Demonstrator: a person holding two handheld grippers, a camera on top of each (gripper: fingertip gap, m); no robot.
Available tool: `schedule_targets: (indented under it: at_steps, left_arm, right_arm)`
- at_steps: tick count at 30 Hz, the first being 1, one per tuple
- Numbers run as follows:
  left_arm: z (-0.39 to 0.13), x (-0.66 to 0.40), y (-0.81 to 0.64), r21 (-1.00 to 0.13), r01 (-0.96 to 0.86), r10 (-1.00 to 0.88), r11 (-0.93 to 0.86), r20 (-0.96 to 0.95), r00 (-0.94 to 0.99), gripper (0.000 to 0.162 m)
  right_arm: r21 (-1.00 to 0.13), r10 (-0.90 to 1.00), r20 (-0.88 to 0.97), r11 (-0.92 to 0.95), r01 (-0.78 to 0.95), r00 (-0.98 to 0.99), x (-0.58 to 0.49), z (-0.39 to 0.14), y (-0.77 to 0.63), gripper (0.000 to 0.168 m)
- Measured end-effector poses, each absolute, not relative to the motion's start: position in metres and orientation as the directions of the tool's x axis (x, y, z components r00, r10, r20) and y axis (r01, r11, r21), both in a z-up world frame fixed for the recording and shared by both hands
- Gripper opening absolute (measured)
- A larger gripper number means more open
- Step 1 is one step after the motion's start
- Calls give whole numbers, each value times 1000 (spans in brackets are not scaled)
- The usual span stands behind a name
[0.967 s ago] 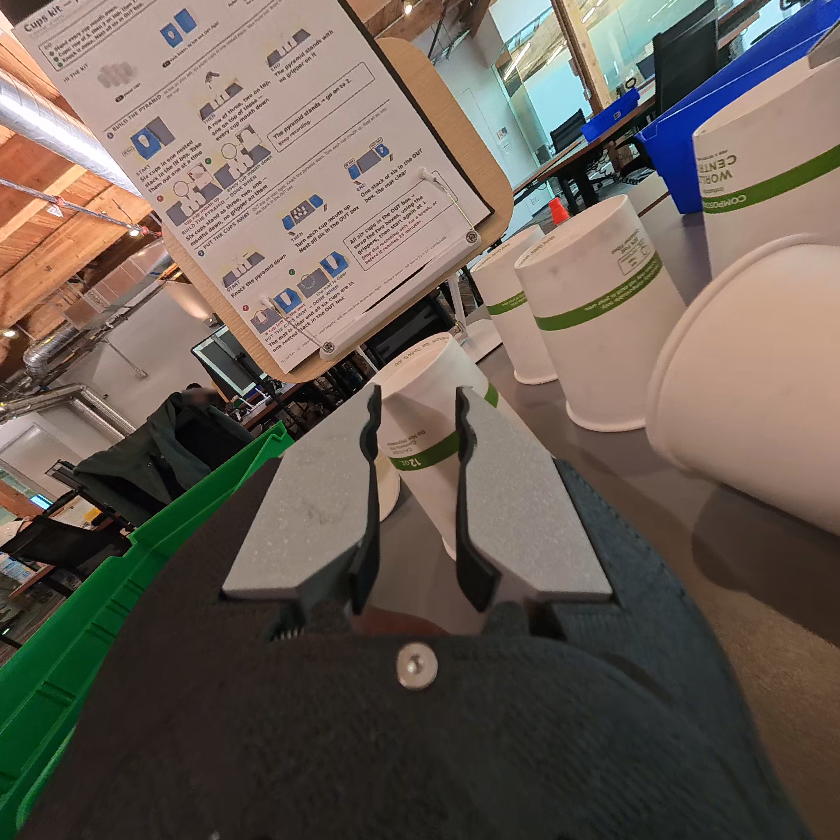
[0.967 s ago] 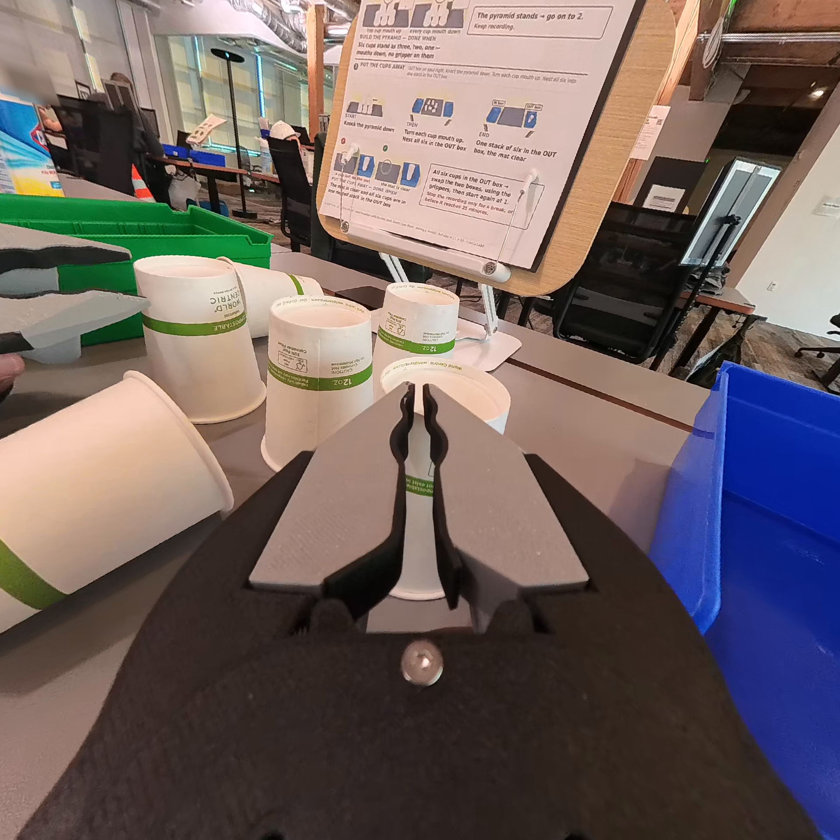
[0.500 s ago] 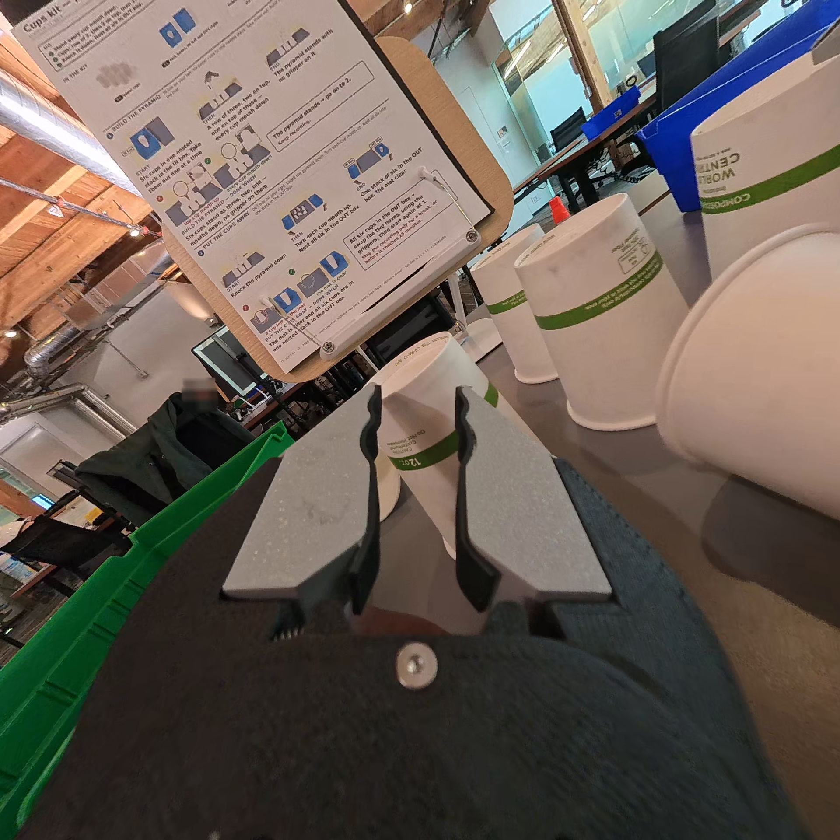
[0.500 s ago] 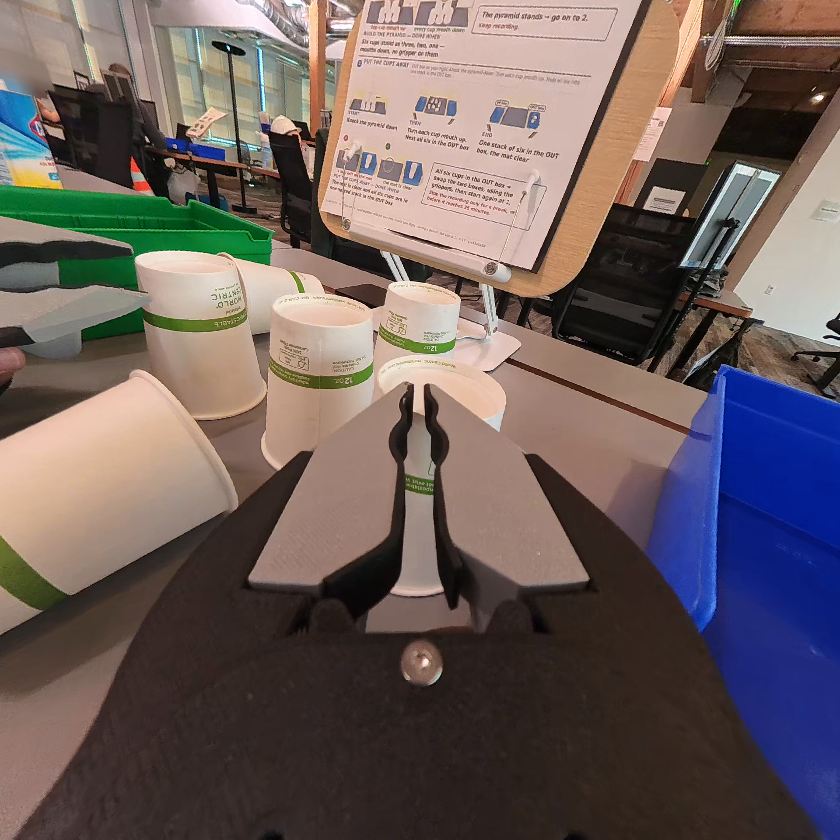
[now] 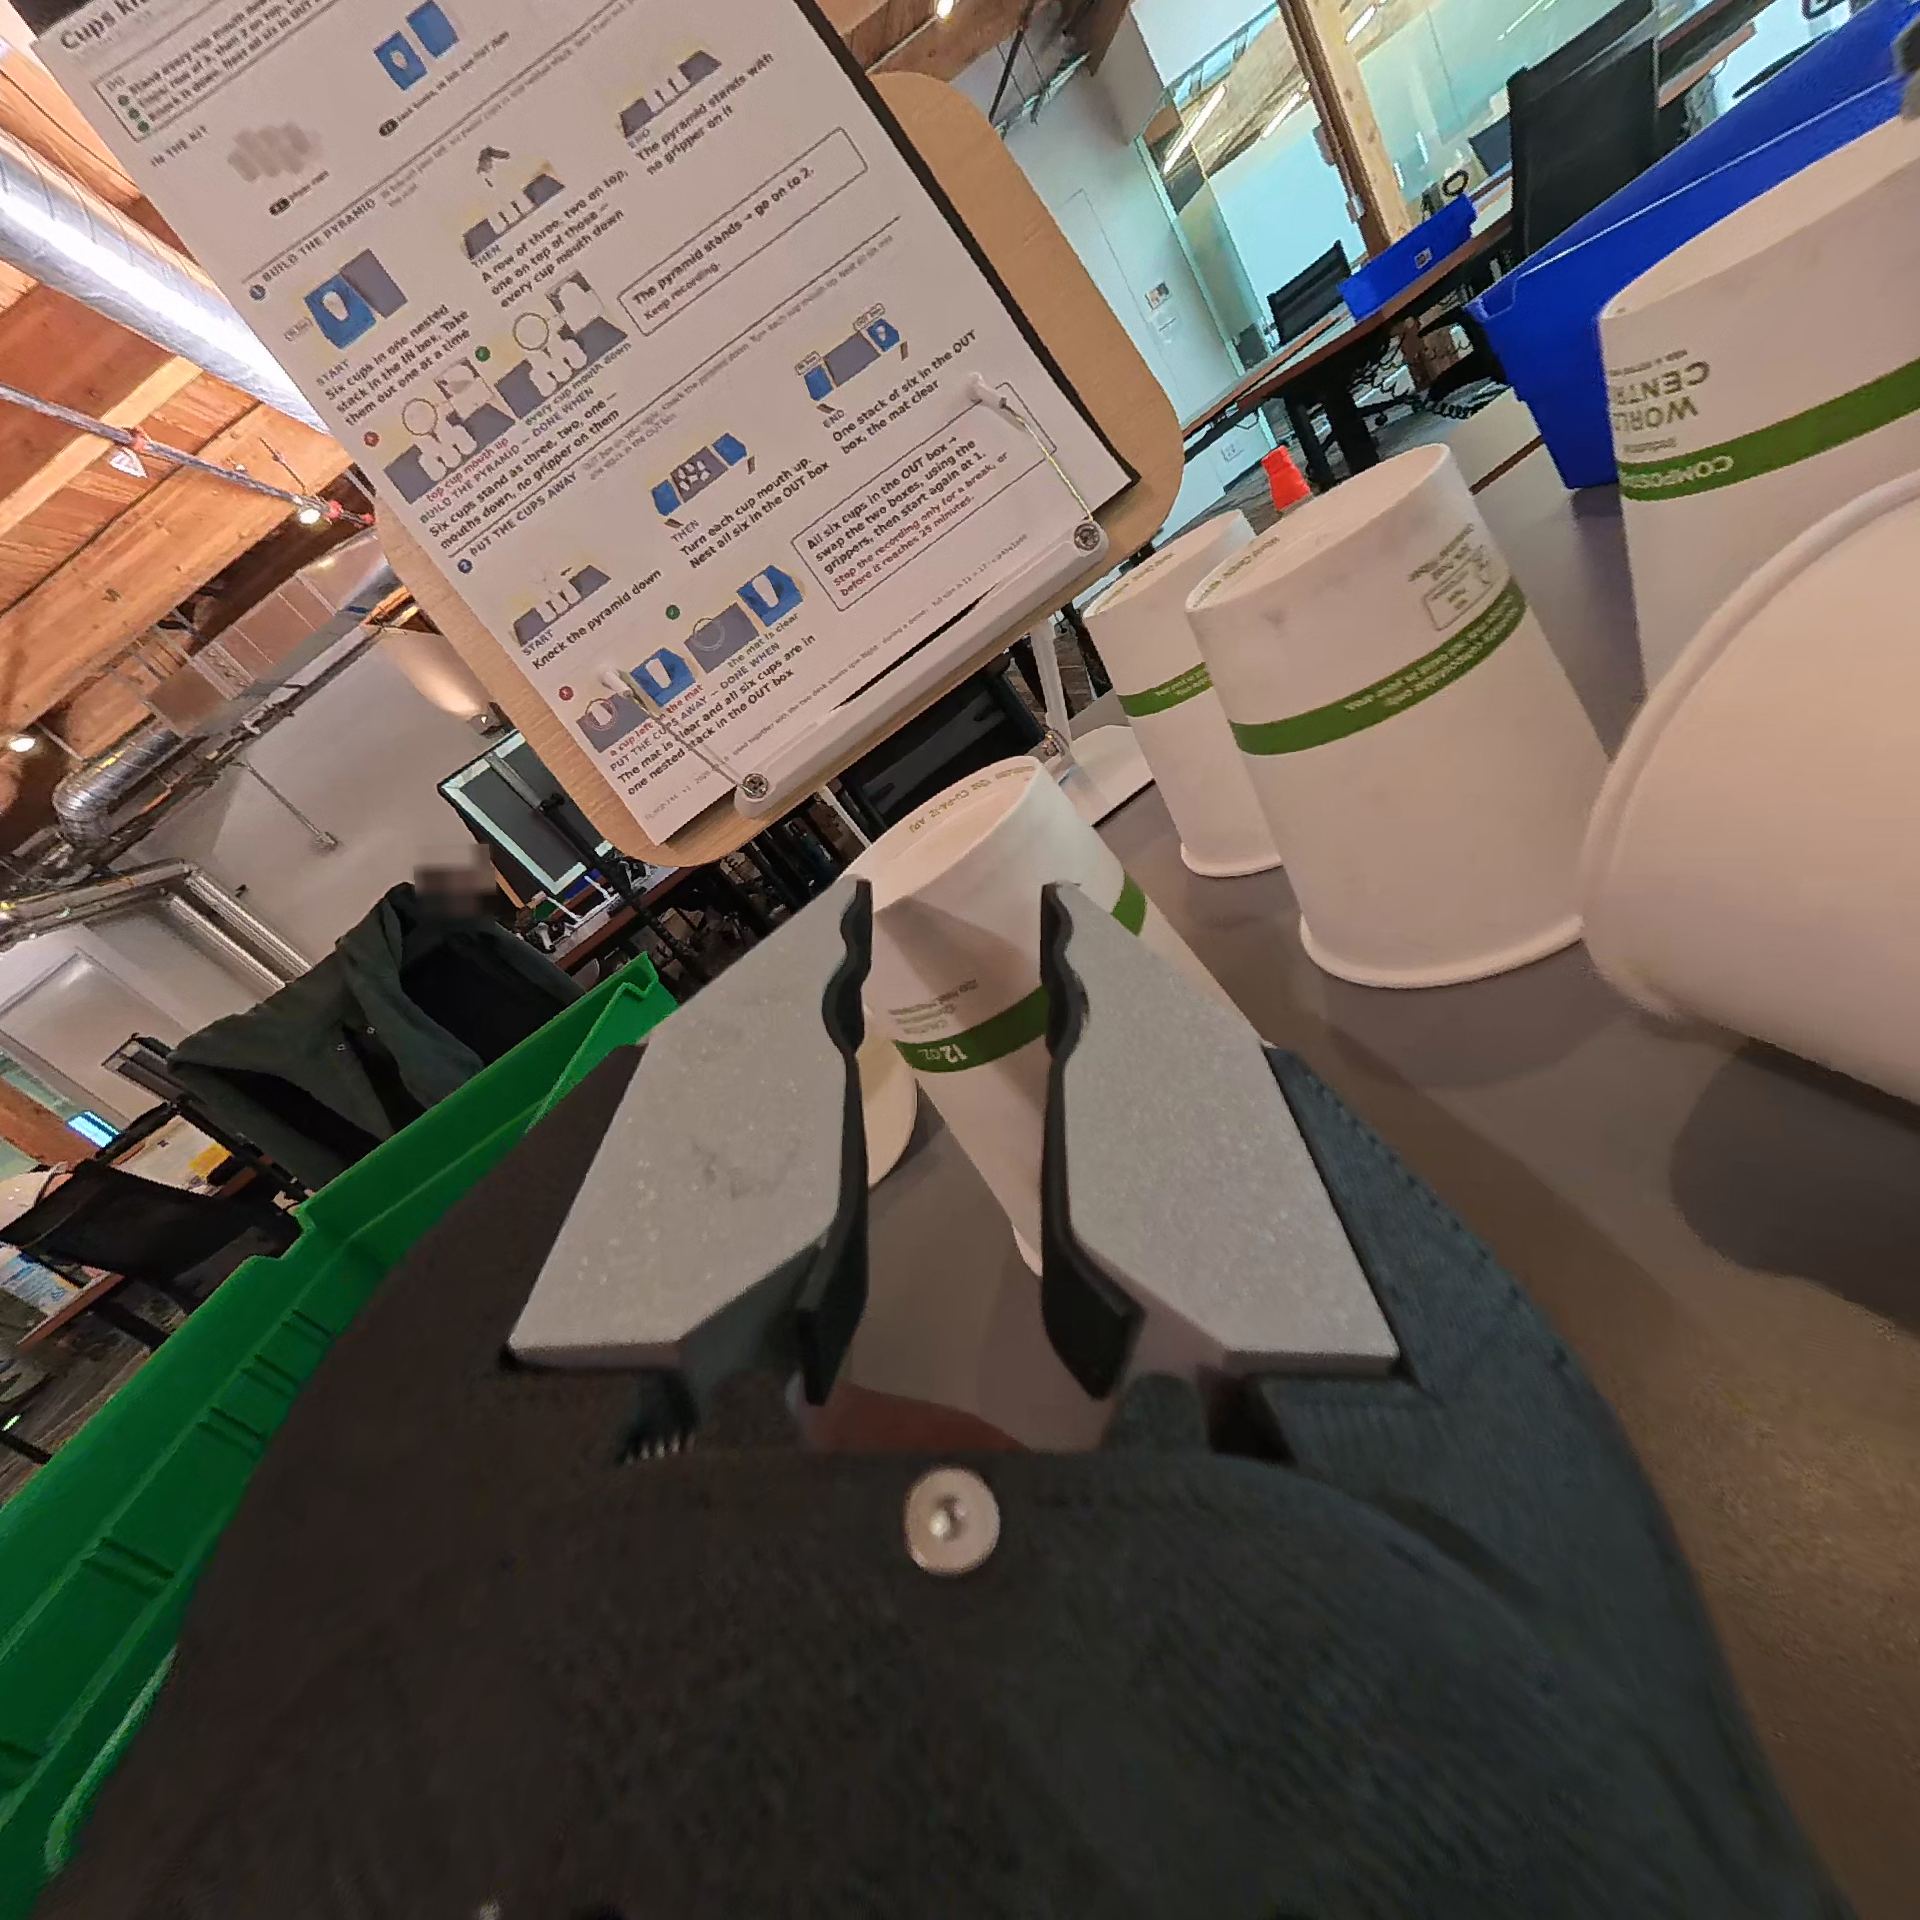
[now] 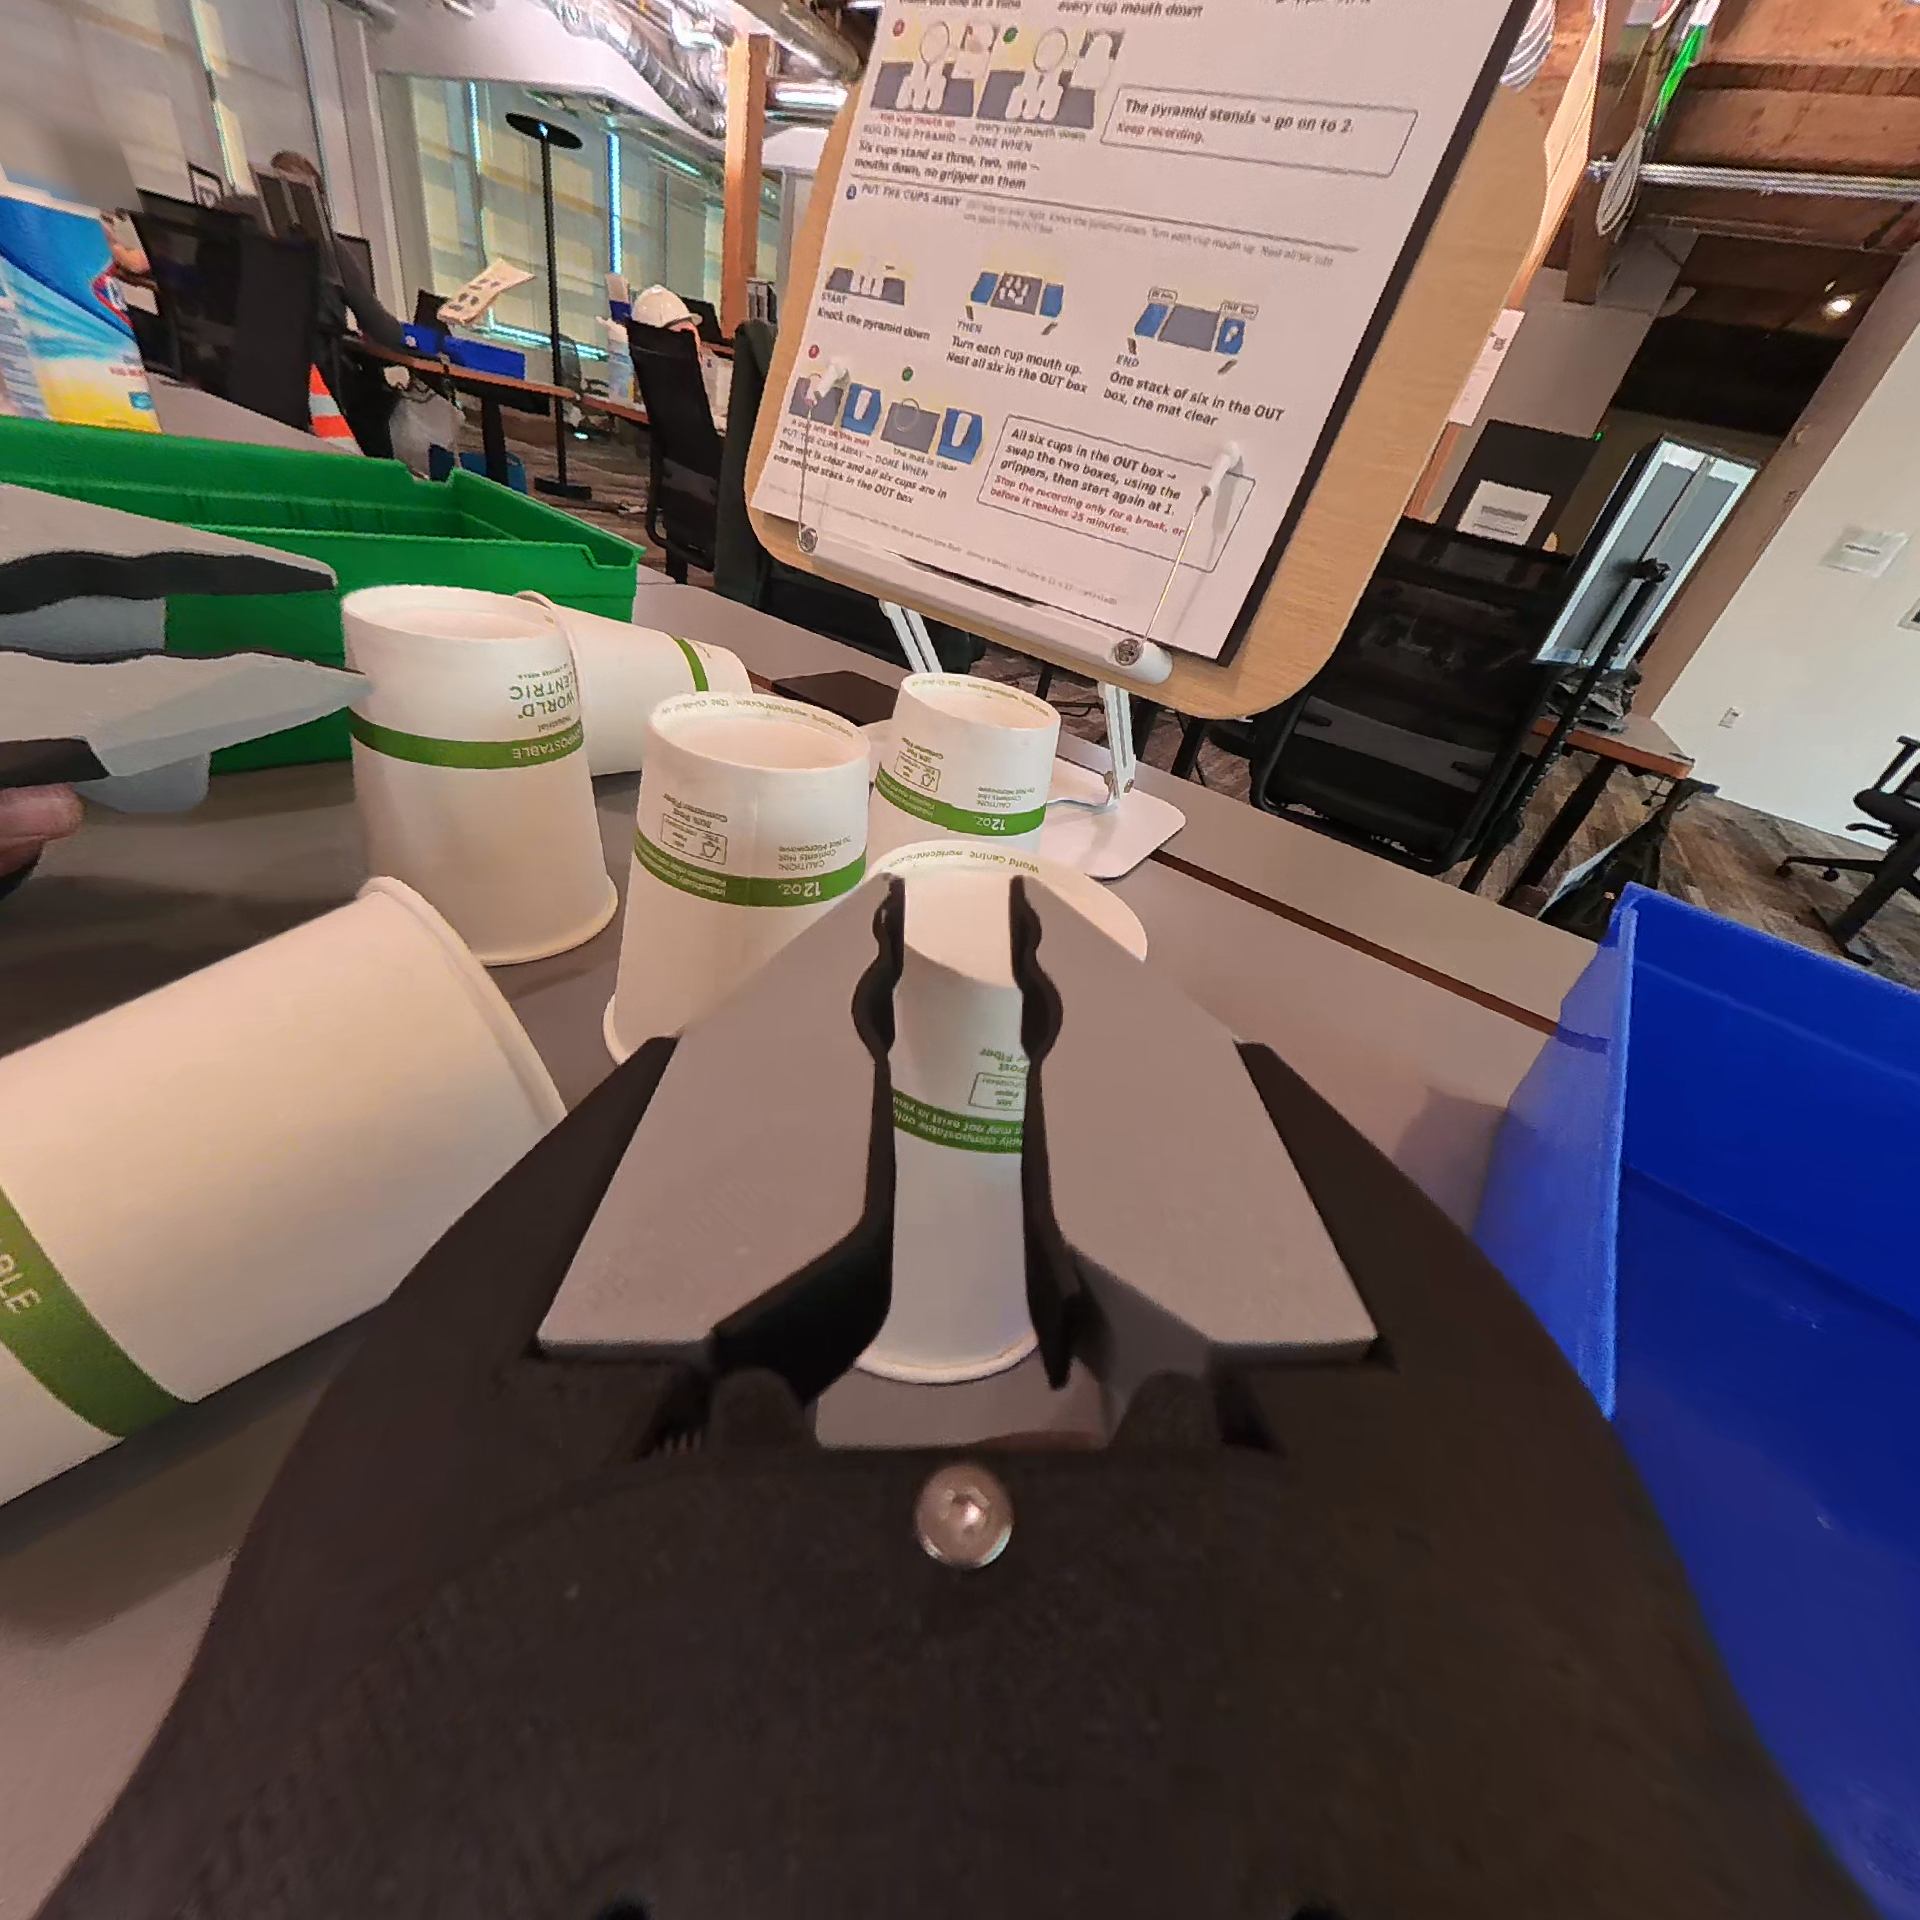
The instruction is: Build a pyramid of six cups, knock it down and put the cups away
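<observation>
The right gripper (image 6: 954, 940), fingers apart, faces an upside-down cup (image 6: 961, 1101) standing upright on the counter (image 6: 1299, 914). The left gripper (image 5: 948, 940), fingers apart, faces a toppled cup (image 5: 977, 997).

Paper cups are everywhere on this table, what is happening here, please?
A person works with two hand-held tongs. The right tongs are open in front of an upside-down paper cup; the left tongs are open before a toppled cup. Three more cups stand mouth down, another lies on its side. No pyramid stands. The blue bin shows no cups.
</observation>
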State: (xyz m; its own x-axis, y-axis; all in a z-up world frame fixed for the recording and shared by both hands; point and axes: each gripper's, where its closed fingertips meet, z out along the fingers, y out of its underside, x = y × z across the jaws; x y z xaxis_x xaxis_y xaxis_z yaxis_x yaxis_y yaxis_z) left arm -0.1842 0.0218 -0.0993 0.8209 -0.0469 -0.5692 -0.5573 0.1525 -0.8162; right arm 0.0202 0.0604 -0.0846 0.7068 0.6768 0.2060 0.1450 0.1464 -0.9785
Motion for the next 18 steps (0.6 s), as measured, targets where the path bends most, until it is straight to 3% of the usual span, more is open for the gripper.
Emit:
schedule_targets:
  at_steps: [1, 18]
  left_arm:
    - [-100, -185, 22, -819, -554, -47, 149, -565, 824, 30]
    - [-97, -196, 20, -871, -478, -31, 112, -484, 874, 27]
  right_arm:
    - [-978, 676, 207, 154, 139, 707, 21, -83, 60, 17]
    - [-971, 727, 238, 194, 139, 644, 11, -81, 44, 26]
